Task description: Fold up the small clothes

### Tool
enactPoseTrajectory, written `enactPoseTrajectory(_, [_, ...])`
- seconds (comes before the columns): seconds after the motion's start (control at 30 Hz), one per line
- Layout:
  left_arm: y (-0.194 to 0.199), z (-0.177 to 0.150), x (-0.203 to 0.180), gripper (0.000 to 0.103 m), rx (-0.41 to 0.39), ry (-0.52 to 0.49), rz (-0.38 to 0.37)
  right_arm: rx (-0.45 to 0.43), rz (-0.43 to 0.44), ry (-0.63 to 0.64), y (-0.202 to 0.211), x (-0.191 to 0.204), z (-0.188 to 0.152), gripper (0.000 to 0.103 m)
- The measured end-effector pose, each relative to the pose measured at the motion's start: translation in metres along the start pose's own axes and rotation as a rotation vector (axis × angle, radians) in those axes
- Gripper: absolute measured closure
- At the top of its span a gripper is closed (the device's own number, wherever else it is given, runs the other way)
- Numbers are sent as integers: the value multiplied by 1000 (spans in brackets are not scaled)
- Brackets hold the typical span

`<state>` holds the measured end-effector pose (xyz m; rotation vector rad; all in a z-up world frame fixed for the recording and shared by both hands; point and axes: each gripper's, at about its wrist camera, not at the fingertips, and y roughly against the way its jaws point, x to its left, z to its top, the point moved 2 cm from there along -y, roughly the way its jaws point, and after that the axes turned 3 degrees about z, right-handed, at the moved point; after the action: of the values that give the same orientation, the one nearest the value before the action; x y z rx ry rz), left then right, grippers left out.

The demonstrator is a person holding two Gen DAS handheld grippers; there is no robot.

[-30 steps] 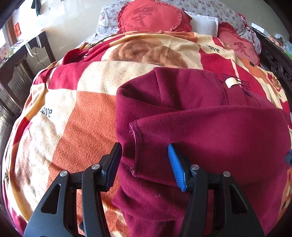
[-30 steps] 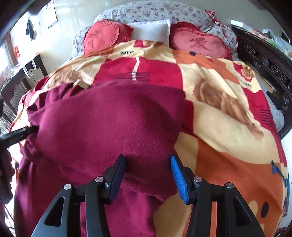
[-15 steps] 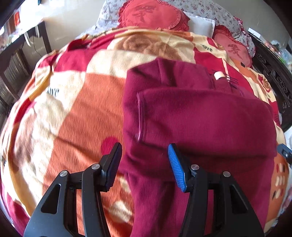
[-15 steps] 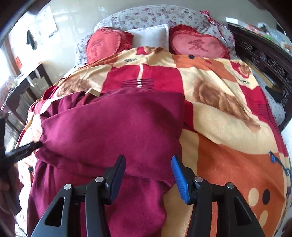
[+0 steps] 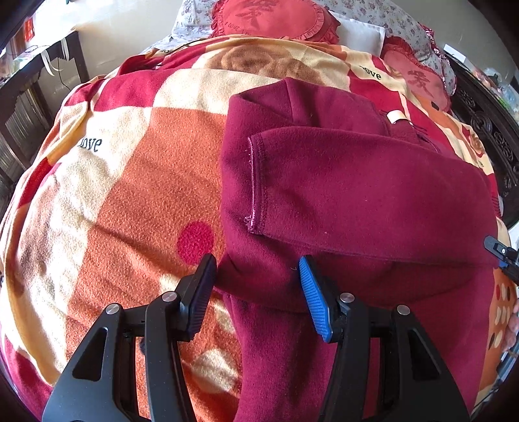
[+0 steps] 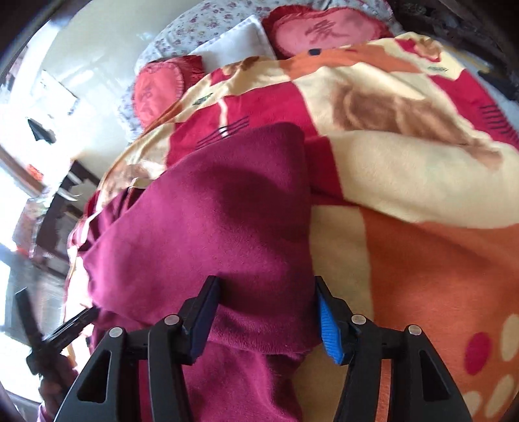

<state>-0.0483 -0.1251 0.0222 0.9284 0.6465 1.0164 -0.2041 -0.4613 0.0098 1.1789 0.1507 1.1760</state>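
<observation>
A dark red fleece garment (image 5: 356,194) lies on the patterned blanket (image 5: 113,194) with a sleeve folded across its body, the cuff (image 5: 256,181) pointing left. My left gripper (image 5: 258,292) is open and empty, its jaws over the garment's lower left edge. The garment also shows in the right wrist view (image 6: 227,227). My right gripper (image 6: 266,315) is open and empty, its jaws over the garment's right edge. The view there is tilted and a little blurred.
Red heart cushions (image 5: 272,16) and a white pillow (image 6: 240,39) lie at the bed's head. A dark carved bed frame (image 5: 486,130) runs on the right; a dark table (image 5: 29,97) stands on the left. The left gripper's tip (image 6: 74,324) shows in the right view.
Both grippers have pulled back from the garment and stayed open. The right gripper has tilted and moved closer to the garment's right edge. The folded sleeve lies as before.
</observation>
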Motion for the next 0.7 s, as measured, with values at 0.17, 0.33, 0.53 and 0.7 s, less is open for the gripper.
enactPoseTrajectory(0.17, [8, -1, 1, 50, -16, 21, -10, -65, -59, 124, 19, 15, -4, 84])
enactPoseTrajectory(0.33, [13, -9, 6, 50, -7, 30, -22, -54, -148, 182, 11, 15, -7, 85])
enactPoseTrajectory(0.53, [30, -26, 14, 50, -16, 12, -26, -65, -142, 92, 28, 3, -9, 76])
enactPoseTrajectory(0.7, [38, -45, 19, 50, -3, -1, -21, -36, -173, 135, 41, 14, -23, 75])
